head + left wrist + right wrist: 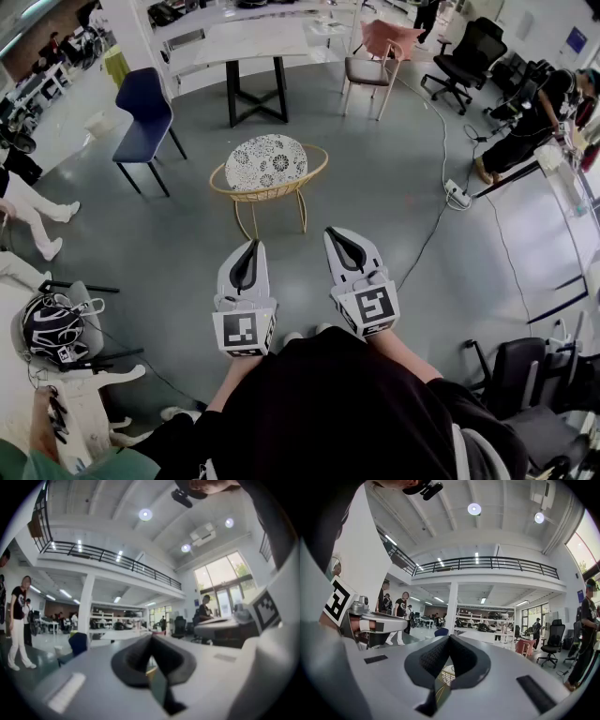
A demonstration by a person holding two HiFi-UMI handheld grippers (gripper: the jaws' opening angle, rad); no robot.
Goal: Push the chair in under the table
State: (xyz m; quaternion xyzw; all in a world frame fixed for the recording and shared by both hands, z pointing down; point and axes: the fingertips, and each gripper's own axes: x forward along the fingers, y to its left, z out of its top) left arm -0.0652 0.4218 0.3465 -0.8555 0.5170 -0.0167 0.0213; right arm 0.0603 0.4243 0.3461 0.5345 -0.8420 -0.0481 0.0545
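Observation:
A round chair [268,167] with a white patterned seat and a yellow wire frame stands on the grey floor a short way ahead of me. Beyond it is a white-topped table [247,42] on black legs. Both grippers are held level and side by side, short of the chair and touching nothing. My left gripper [251,246] is shut with nothing in it; in its own view the left gripper [151,639] has its jaws together. My right gripper [335,234] is likewise shut and empty, and below the right gripper [450,638] a sliver of the chair [447,674] shows.
A blue chair [143,117] stands left of the table, a pink chair [382,52] to its right, and a black office chair [469,56] at far right. A cable with a power strip [457,195] runs over the floor on the right. People sit or stand at both sides.

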